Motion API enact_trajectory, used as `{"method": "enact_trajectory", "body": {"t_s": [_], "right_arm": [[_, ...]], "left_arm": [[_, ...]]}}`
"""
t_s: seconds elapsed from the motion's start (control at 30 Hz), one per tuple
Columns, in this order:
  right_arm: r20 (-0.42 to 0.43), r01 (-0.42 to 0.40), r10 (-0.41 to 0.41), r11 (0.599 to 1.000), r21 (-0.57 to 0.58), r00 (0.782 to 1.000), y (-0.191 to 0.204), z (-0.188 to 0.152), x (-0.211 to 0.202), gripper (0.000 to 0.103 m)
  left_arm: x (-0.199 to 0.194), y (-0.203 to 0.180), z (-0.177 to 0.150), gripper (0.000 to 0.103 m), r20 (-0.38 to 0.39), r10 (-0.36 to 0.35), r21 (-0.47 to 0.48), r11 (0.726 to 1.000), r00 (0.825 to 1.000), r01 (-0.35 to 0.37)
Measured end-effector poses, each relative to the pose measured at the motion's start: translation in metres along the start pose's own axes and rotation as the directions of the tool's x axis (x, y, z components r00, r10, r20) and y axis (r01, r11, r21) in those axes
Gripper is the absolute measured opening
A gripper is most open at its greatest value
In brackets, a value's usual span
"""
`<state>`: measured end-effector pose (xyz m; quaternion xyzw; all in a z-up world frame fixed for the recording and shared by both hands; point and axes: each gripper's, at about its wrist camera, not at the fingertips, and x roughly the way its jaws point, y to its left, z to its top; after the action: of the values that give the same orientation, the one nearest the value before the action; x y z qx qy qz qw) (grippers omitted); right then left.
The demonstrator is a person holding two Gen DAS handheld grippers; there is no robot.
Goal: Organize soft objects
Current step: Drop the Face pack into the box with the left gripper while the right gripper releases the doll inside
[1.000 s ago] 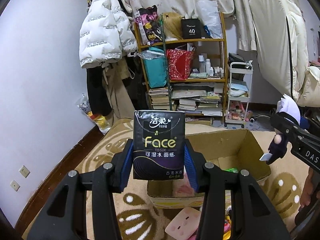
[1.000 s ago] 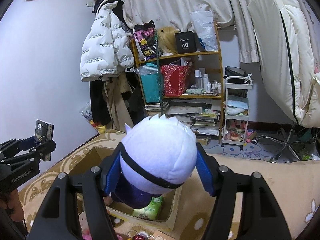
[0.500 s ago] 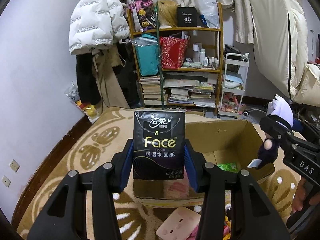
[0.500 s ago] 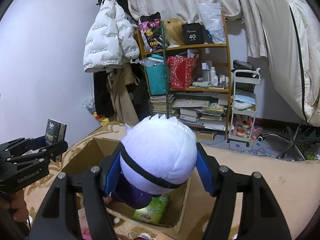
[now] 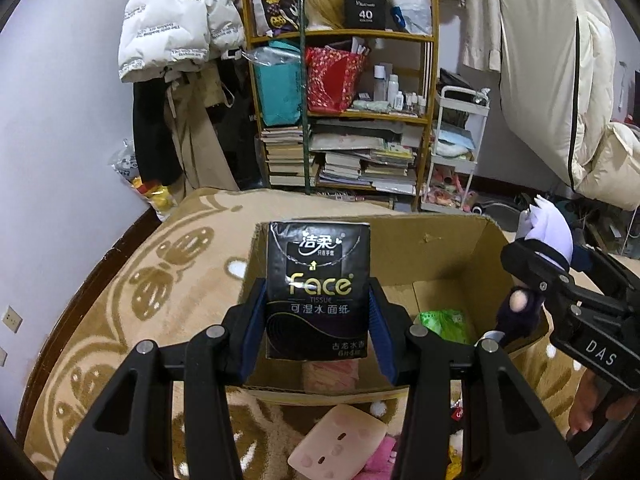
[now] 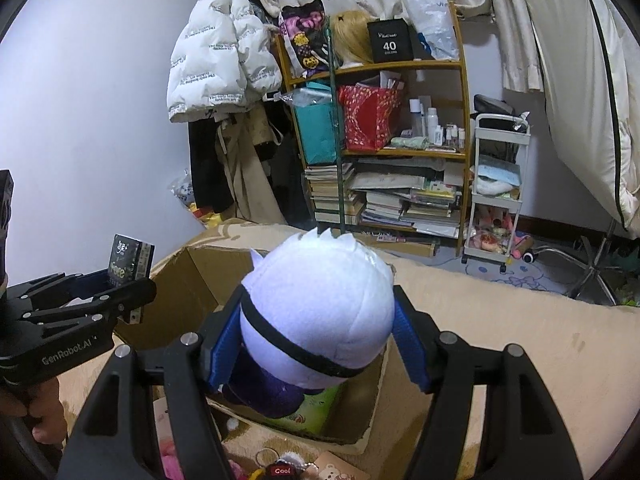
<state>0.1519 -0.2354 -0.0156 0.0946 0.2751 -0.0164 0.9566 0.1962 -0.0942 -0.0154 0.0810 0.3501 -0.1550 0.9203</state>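
Observation:
My left gripper [image 5: 318,320] is shut on a black "Face" tissue pack [image 5: 318,288], held upright above the near rim of an open cardboard box [image 5: 432,252]. A green packet [image 5: 446,326] lies inside the box. My right gripper [image 6: 318,332] is shut on a plush doll with a white spiky head and dark body [image 6: 320,312], hanging over the box [image 6: 192,280]. In the left wrist view the doll [image 5: 548,228] shows at the right, above the box's right wall. The right wrist view catches the left gripper [image 6: 120,284] with the tissue pack [image 6: 130,260] at the left.
The box stands on a beige patterned blanket [image 5: 152,280]. A pink flat pad [image 5: 338,442] and small trinkets [image 6: 280,468] lie in front of the box. A cluttered bookshelf [image 5: 344,120], a white trolley [image 5: 456,148] and hanging coats [image 5: 180,20] line the far wall.
Both grippers have sunk and tipped downward toward the box, each keeping its hold. The box now fills more of both views.

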Motion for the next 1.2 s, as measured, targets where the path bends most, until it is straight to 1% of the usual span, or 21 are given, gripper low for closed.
{"method": "enact_trajectory", "body": {"t_s": [0.13, 0.4, 0.5, 0.57, 0.67, 0.7, 0.73, 0.77, 0.87, 0.93, 1.0, 1.03, 1.1, 1.2], "right_arm": [[-0.025, -0.007, 0.008, 1.000, 0.021, 1.000, -0.004, -0.003, 0.004, 0.072], [-0.050, -0.028, 0.030, 0.999, 0.035, 0.998, -0.007, -0.007, 0.008, 0.074], [-0.052, -0.036, 0.038, 0.999, 0.038, 0.998, -0.007, -0.007, 0.008, 0.076], [-0.051, -0.040, 0.042, 0.998, 0.040, 0.998, -0.007, -0.008, 0.007, 0.077], [-0.048, -0.044, 0.046, 0.998, 0.041, 0.998, -0.008, -0.008, 0.005, 0.079], [-0.046, -0.048, 0.050, 0.998, 0.042, 0.998, -0.008, -0.008, 0.005, 0.083], [-0.043, -0.052, 0.054, 0.998, 0.043, 0.998, -0.008, -0.007, 0.004, 0.084], [-0.041, -0.053, 0.055, 0.998, 0.044, 0.998, -0.008, -0.006, 0.004, 0.086], [-0.044, -0.055, 0.057, 0.997, 0.048, 0.997, -0.008, -0.006, 0.003, 0.086], [-0.042, -0.055, 0.057, 0.997, 0.050, 0.998, -0.008, -0.005, 0.001, 0.086], [-0.038, -0.056, 0.058, 0.997, 0.050, 0.998, -0.007, -0.005, -0.003, 0.086], [-0.036, -0.056, 0.057, 0.997, 0.048, 0.998, -0.007, -0.005, -0.005, 0.088], [-0.029, -0.054, 0.055, 0.998, 0.045, 0.998, -0.005, -0.002, -0.010, 0.099], [-0.021, -0.068, 0.069, 0.996, 0.059, 0.997, -0.004, -0.001, -0.019, 0.101]], "left_arm": [[0.006, -0.002, -0.003, 0.046, -0.033, -0.031, -0.008, 0.999, 0.999, 0.031], [0.019, -0.005, -0.008, 0.046, -0.071, -0.017, 0.009, 1.000, 0.997, 0.018], [0.021, -0.006, -0.011, 0.056, -0.072, -0.009, 0.014, 1.000, 0.997, 0.010], [0.020, -0.006, -0.012, 0.057, -0.069, -0.006, 0.016, 1.000, 0.998, 0.007], [0.019, -0.003, -0.014, 0.058, -0.093, -0.011, 0.001, 1.000, 0.996, 0.011], [0.018, -0.002, -0.015, 0.060, -0.097, -0.008, -0.002, 1.000, 0.995, 0.008], [0.015, -0.001, -0.016, 0.064, -0.100, 0.000, -0.002, 1.000, 0.995, 0.000], [0.013, 0.000, -0.017, 0.065, -0.098, 0.008, 0.000, 1.000, 0.995, -0.008], [0.007, 0.003, -0.017, 0.069, -0.091, 0.031, 0.008, 1.000, 0.995, -0.030], [0.001, 0.006, -0.018, 0.079, -0.088, 0.045, 0.005, 0.999, 0.995, -0.044], [-0.005, 0.009, -0.017, 0.085, -0.082, 0.051, -0.007, 0.999, 0.995, -0.052], [-0.008, 0.011, -0.016, 0.087, -0.082, 0.052, -0.013, 0.999, 0.995, -0.053], [-0.013, 0.015, -0.017, 0.090, -0.086, 0.050, -0.023, 0.998, 0.995, -0.052], [-0.022, 0.021, -0.020, 0.095, -0.102, 0.050, -0.042, 0.998, 0.994, -0.054]]}}
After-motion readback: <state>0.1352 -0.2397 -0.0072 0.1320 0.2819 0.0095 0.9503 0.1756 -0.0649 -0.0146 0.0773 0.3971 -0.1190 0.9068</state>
